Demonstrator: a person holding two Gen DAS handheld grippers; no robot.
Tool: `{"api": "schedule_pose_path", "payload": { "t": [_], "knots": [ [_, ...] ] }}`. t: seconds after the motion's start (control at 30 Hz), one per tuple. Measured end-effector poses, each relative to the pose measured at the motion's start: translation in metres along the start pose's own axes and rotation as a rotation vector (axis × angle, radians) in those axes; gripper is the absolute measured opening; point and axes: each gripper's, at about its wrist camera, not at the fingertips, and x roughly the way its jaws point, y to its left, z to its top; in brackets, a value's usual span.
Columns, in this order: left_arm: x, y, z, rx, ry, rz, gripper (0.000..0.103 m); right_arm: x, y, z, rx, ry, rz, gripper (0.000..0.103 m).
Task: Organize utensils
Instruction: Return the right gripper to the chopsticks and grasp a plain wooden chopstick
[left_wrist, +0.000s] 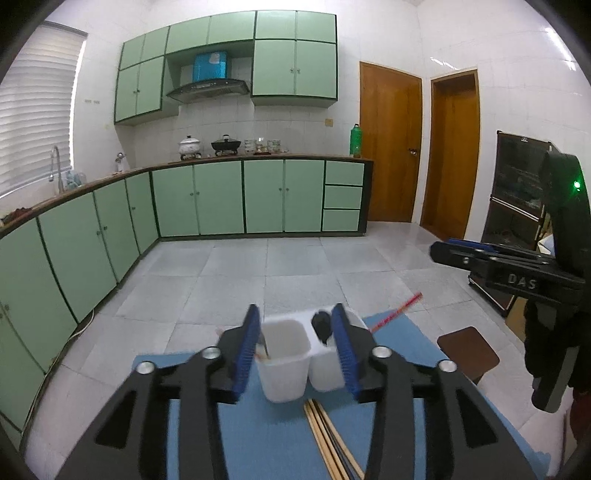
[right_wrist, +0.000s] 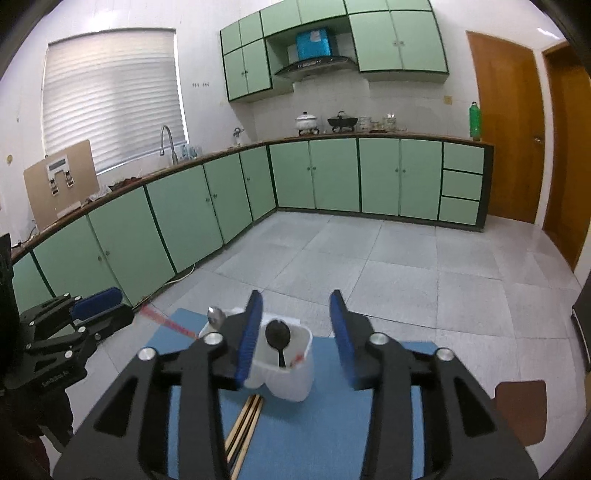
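Left wrist view: the left gripper (left_wrist: 299, 350) is held part open and empty above the white plastic two-compartment utensil holder (left_wrist: 284, 369); loose wooden chopsticks (left_wrist: 328, 439) lie just before the holder.

Right wrist view: the right gripper (right_wrist: 295, 338) is likewise part open and empty; a black spoon (right_wrist: 277, 338) stands in the holder. Judged step: approach. A descent onto the chopsticks is required next.

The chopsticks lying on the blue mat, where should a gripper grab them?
Probably near their middle, coming down from above. The chopsticks lie flat in a bundle on the blue mat, close before the white holder, so jaws should straddle the bundle crosswise.
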Motion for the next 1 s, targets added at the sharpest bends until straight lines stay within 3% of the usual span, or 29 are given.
{"api": "schedule_pose_path", "payload": {
  "t": [0.1,0.2,0.43,0.6,0.83,1.0],
  "knots": [
    [-0.015,-0.003,-0.027,-0.019,0.01,0.025,0.058,-0.015,0.003,-0.03,0.009,-0.002,-0.01,0.054],
    [-0.019,-0.003,-0.064,-0.045,0.065,0.041,0.059,-0.021,0.007,-0.064,0.014,0.021,-0.027,0.061],
    [-0.009,0.006,-0.143,-0.143,0.229,0.055,0.061,-0.015,0.024,-0.156,0.075,0.161,-0.043,0.062],
    [-0.001,0.006,-0.184,-0.148,0.331,0.067,0.061,-0.006,0.043,-0.209,0.069,0.285,-0.03,0.062],
    [0.006,-0.007,-0.223,-0.124,0.431,0.087,0.064,0.0,0.071,-0.245,0.044,0.38,0.004,0.051],
    [0.003,-0.011,-0.232,-0.111,0.443,0.089,0.065,0.002,0.084,-0.25,0.026,0.398,0.018,0.043]
  ]
}}
